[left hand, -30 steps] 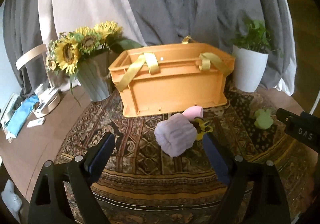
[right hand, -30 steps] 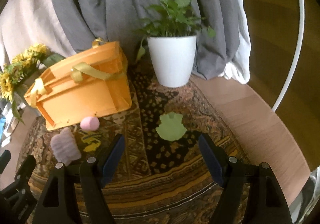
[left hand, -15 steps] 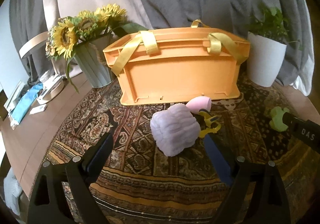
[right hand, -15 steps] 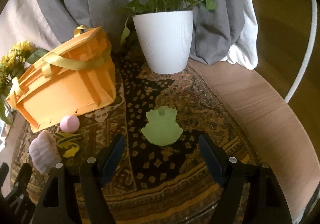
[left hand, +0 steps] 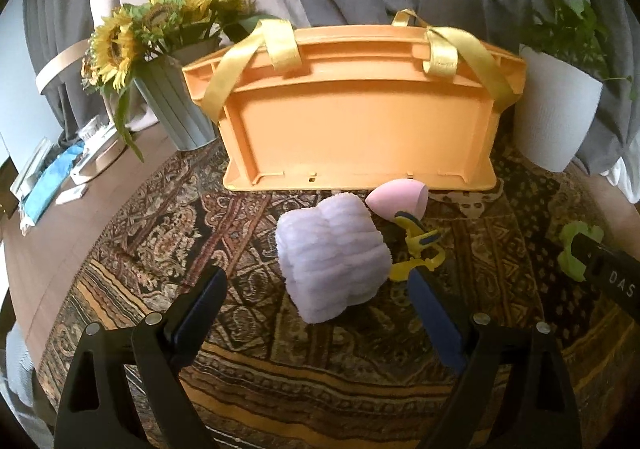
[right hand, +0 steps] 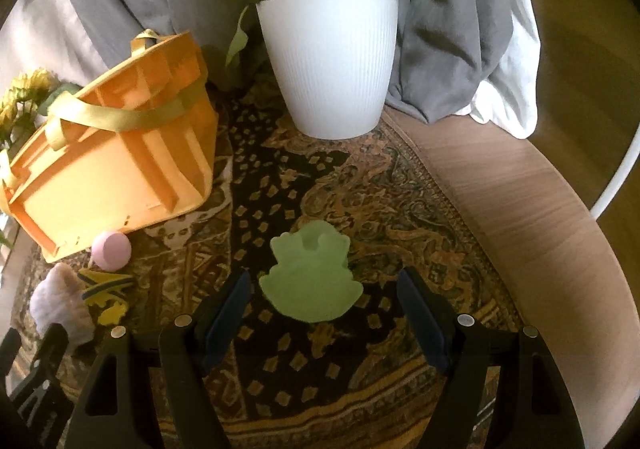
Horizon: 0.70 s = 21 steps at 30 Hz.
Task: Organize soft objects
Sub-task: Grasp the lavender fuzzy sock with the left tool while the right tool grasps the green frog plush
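A fluffy lilac cloth bundle (left hand: 334,259) lies on the patterned rug, just ahead of my left gripper (left hand: 316,289), which stands open with nothing between its fingers. Behind the bundle are a pink egg-shaped sponge (left hand: 398,199) and a yellow clamp (left hand: 416,249), in front of the orange crate (left hand: 360,117) with yellow straps. In the right wrist view a flat green frog-shaped sponge (right hand: 312,277) lies on the rug, just ahead of my open right gripper (right hand: 324,289). The lilac bundle (right hand: 60,301), pink sponge (right hand: 111,250) and crate (right hand: 112,165) show at left there.
A white pot with a green plant (right hand: 332,65) stands behind the frog sponge, right of the crate. Sunflowers in a grey vase (left hand: 176,97) stand left of the crate. Papers and small items (left hand: 60,173) lie on the wooden table at far left. Grey drapes hang behind.
Both grippers have come forward and down: the lilac bundle and the frog sponge loom larger and nearer the fingertips. The objects themselves have not moved.
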Motion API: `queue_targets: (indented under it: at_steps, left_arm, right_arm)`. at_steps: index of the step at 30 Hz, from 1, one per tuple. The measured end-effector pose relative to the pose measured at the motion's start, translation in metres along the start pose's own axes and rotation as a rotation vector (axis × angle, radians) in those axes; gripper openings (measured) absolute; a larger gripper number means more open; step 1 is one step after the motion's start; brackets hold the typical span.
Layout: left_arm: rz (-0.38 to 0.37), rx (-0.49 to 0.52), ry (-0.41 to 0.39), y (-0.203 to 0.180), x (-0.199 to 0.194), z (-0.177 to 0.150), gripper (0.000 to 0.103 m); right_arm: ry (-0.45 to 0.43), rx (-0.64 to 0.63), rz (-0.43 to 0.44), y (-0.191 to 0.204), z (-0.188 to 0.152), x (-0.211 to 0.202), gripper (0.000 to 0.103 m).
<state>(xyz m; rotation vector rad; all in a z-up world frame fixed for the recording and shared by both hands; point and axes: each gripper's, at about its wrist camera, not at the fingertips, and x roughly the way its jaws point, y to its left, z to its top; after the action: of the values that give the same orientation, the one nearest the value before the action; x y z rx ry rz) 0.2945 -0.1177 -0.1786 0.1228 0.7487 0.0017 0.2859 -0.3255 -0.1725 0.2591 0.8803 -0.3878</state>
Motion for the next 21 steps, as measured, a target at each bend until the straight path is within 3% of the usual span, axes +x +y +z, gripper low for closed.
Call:
queue_targets:
  at_steps: [13,17,21]
  left_arm:
    - [0.049,-0.061,0.045,-0.009,0.029,0.005,0.089]
    - [0.068,-0.053,0.063,-0.010,0.038,0.007,0.076]
    - [0.061,-0.051,0.081,-0.010,0.044,0.007,0.060]
  right_arm:
    - [0.019,-0.013,0.016,0.002,0.004,0.019,0.076]
    - [0.022,-0.020,0.024,0.004,0.004,0.022,0.073]
    - [0.024,-0.032,0.051,0.009,0.004,0.024,0.060]
